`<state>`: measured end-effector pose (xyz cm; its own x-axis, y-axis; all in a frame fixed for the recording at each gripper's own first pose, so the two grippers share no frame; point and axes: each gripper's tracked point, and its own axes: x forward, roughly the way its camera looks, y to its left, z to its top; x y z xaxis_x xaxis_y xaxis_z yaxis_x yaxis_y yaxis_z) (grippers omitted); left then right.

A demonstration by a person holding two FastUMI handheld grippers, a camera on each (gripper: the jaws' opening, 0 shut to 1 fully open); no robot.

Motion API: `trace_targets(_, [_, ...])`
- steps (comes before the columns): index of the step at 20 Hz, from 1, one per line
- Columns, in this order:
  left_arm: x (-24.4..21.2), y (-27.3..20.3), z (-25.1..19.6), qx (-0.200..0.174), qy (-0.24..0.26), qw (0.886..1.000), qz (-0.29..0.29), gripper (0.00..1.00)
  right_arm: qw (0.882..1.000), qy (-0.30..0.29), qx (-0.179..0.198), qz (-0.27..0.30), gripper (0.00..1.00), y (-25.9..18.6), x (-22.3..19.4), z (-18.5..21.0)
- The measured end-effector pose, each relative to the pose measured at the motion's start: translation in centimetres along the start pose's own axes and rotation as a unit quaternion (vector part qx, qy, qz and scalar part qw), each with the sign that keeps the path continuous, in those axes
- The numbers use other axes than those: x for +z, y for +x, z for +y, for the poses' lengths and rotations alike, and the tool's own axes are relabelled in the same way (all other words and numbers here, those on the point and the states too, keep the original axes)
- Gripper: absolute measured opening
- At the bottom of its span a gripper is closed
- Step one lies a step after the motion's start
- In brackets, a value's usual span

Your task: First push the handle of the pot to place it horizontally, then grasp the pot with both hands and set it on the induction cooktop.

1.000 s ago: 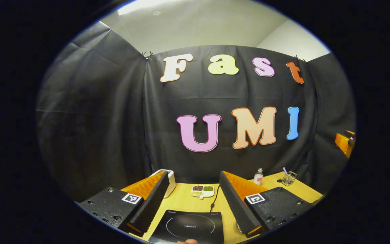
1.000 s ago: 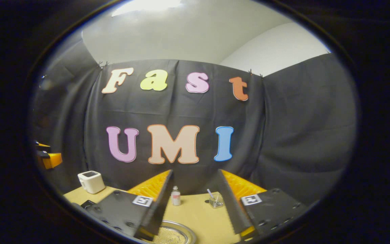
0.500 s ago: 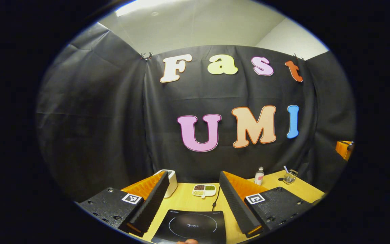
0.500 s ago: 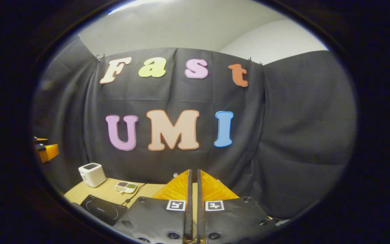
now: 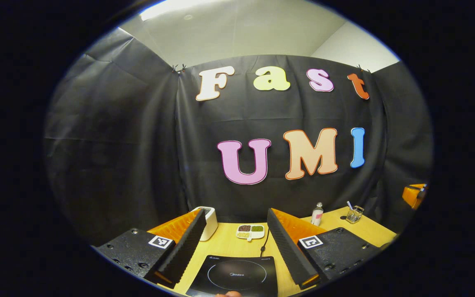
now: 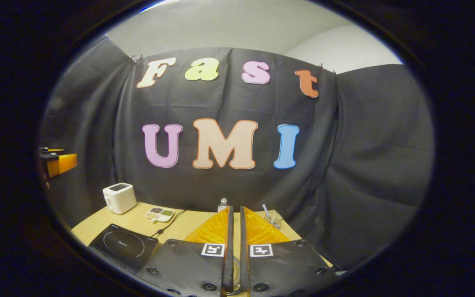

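Note:
The black induction cooktop [image 5: 235, 274] lies flat on the wooden table [image 5: 229, 243], just below and between the fingers of my left gripper [image 5: 235, 214], which is open and holds nothing. In the right gripper view the cooktop [image 6: 124, 245] sits low on the left. My right gripper [image 6: 234, 208] is shut, its fingers nearly touching, with nothing between them. A thin strip of shiny metal [image 6: 234, 269], perhaps the pot's rim, shows through the slit low down; the rest is hidden behind the fingers.
Along the back of the table stand a white toaster [image 6: 118, 198], a small divided dish [image 6: 159, 213], a little bottle [image 5: 316, 214] and a glass with a straw [image 5: 353, 214]. The cooktop's cord [image 6: 171, 222] runs toward the wall. The other gripper's body [image 6: 58, 161] hovers at far left.
My right gripper went from open to shut, and its view has swung so that the cooktop and dish come into sight. The left gripper has barely moved.

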<state>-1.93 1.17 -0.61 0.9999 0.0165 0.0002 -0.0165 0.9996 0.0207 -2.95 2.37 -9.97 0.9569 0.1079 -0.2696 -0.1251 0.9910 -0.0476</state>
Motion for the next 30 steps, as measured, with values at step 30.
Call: trace_targets(30, [-1.6, 0.9, 3.0, 0.022, 0.020, 0.999, 0.012, 0.92, 0.928, -0.016, 0.111, 0.355, 0.08, -5.4, -29.4, 6.1])
